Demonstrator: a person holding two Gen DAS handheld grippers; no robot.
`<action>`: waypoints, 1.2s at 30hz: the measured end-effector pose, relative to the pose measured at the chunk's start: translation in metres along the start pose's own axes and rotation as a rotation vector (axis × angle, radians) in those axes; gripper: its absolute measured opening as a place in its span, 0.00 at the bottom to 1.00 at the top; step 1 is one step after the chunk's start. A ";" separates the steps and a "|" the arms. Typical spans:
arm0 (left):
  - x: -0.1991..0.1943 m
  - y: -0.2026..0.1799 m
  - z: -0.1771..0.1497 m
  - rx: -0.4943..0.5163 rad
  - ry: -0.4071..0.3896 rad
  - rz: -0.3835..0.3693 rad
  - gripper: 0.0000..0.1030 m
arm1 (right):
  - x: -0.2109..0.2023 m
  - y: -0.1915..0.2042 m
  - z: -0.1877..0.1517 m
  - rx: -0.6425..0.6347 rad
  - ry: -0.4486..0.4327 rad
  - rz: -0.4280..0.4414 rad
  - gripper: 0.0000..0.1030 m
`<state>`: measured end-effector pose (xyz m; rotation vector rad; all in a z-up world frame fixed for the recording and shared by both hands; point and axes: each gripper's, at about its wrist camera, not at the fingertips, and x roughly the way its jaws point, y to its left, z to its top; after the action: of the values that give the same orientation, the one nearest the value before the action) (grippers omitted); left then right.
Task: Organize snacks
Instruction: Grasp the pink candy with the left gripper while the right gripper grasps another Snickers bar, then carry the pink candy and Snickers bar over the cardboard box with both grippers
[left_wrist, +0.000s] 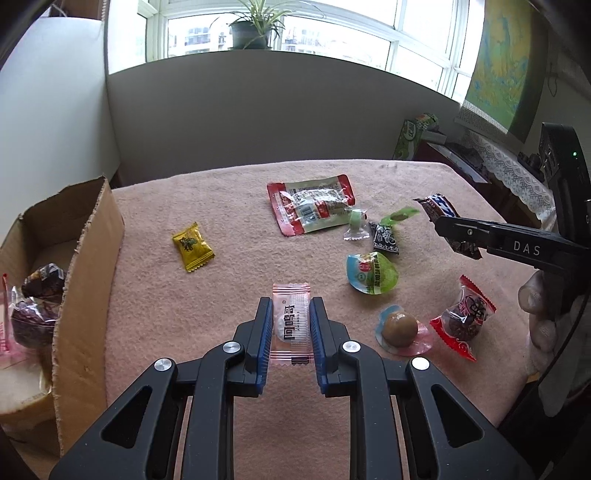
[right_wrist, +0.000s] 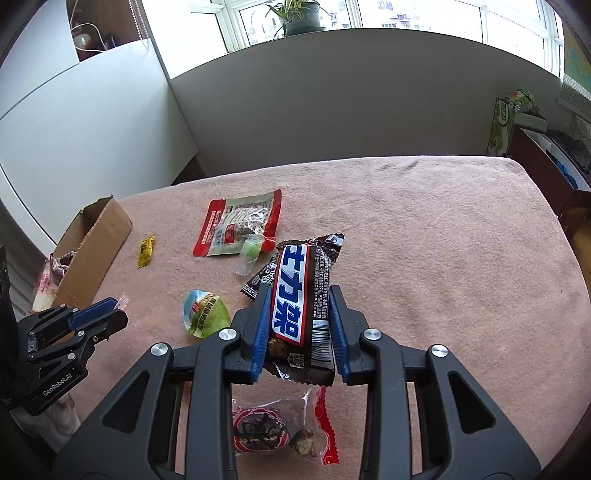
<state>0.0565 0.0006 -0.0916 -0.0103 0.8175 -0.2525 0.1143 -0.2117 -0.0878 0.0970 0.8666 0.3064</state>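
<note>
We are mid-pickup with both hands; the left tongs (left_wrist: 290, 325) are clamped on the pink sachet (left_wrist: 290, 321), the right tongs (right_wrist: 299, 325) on the chocolate bar (right_wrist: 303, 295), both just above the pink-clothed desk (right_wrist: 443, 240); next, we judge, each must travel left to the cardboard box (left_wrist: 88, 288) and drop in beside the snacks already there.
</note>
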 end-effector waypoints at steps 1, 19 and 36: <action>-0.003 0.000 0.002 -0.003 -0.012 -0.001 0.18 | -0.001 0.003 0.001 0.003 -0.004 0.013 0.30; -0.061 0.054 -0.001 -0.123 -0.177 0.051 0.18 | 0.003 0.124 0.029 -0.116 -0.049 0.208 0.30; -0.093 0.147 -0.009 -0.285 -0.241 0.178 0.18 | 0.051 0.236 0.044 -0.185 0.019 0.400 0.30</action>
<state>0.0210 0.1650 -0.0468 -0.2305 0.6038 0.0356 0.1257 0.0299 -0.0481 0.0951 0.8308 0.7614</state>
